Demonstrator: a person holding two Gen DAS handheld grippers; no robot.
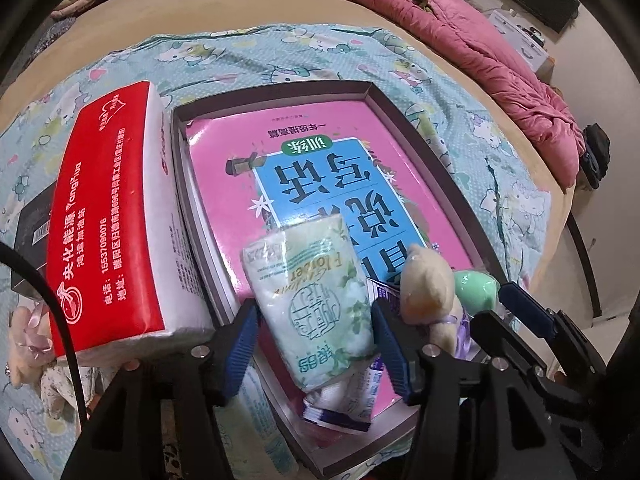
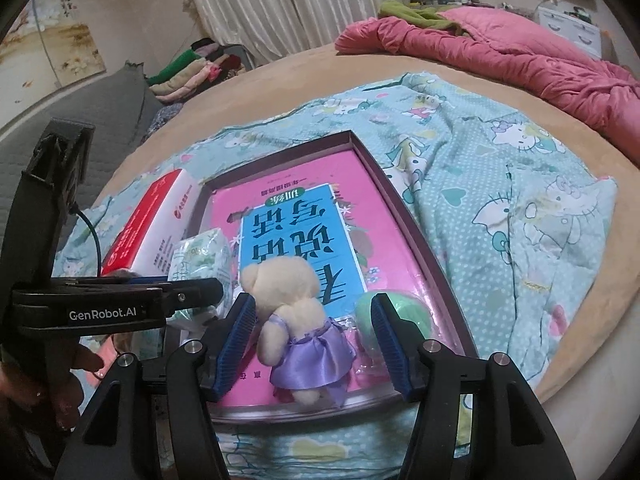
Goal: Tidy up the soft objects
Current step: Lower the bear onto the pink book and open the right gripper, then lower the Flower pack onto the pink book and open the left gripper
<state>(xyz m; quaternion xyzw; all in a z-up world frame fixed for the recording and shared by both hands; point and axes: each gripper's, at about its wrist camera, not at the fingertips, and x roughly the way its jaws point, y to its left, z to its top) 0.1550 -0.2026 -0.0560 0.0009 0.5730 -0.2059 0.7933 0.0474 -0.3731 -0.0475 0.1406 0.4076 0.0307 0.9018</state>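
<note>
Tissue pack: pale green with white, leafy print, green lettering.
Bear: cream plush, shiny lilac dress.
Ball: mint green.
Book: pink cover, blue panel, dark characters.
Tray: dark purple-brown rim.
Box: red top with white lettering, white sides.
Sheet: teal, white dots, cartoon cat print.
Quilt: pink.
Gripper pads: blue; frames black.
</note>
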